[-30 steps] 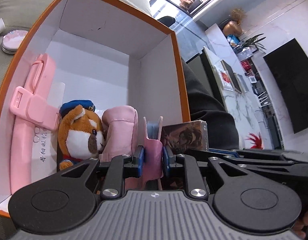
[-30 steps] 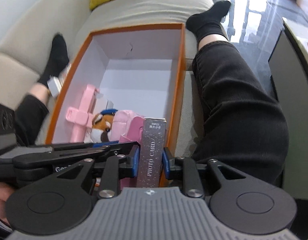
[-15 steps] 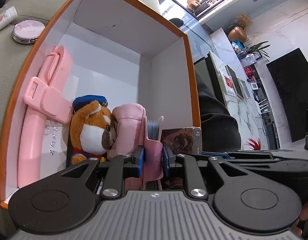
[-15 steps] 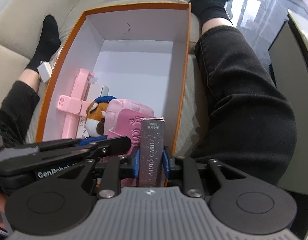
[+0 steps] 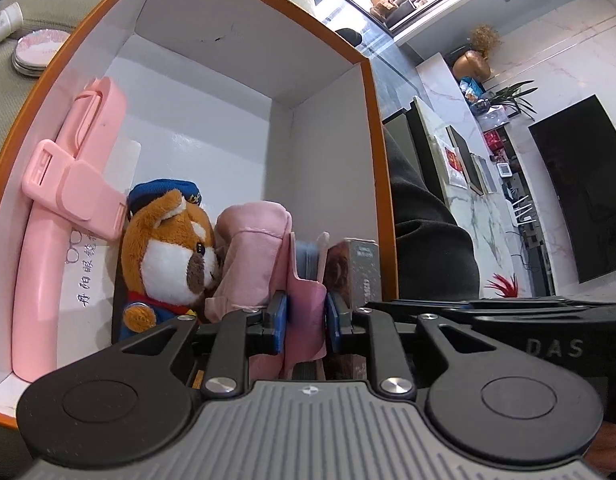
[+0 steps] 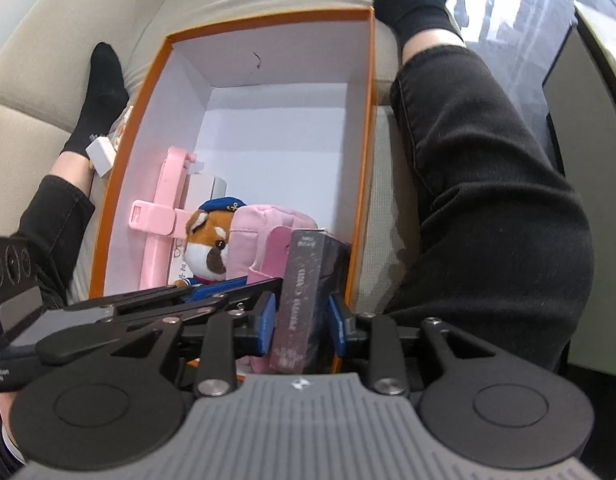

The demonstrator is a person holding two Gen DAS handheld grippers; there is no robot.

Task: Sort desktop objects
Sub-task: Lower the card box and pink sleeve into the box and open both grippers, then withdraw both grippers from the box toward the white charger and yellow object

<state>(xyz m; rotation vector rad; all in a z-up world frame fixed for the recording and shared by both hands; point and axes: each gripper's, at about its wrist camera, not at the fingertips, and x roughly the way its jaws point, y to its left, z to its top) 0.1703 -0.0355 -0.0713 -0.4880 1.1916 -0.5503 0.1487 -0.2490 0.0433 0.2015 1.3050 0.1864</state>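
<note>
An orange box [image 5: 370, 92] with white walls [image 6: 267, 64] lies on the sofa. My left gripper [image 5: 305, 320] is shut on a pink card holder [image 5: 303, 296] with blue cards in it, low at the box's near end. My right gripper [image 6: 301, 320] is shut on a dark photo card box [image 6: 297, 292], held upright beside the pink holder against the box's right wall; it also shows in the left wrist view [image 5: 356, 268]. A plush fox [image 5: 167, 256], a pink pouch [image 5: 251, 256] and a long pink case [image 5: 63, 208] lie in the box.
The person's black-clad legs [image 6: 488, 200] flank the box on the sofa. A round pink tin [image 5: 37, 48] and a tube [image 5: 3, 24] lie left of the box. A white charger [image 6: 99, 156] sits by the left foot. The far half of the box holds nothing.
Both grippers have lowered and moved closer into the near end of the box, each holding its object. The photo card box now stands nearer the right wall.
</note>
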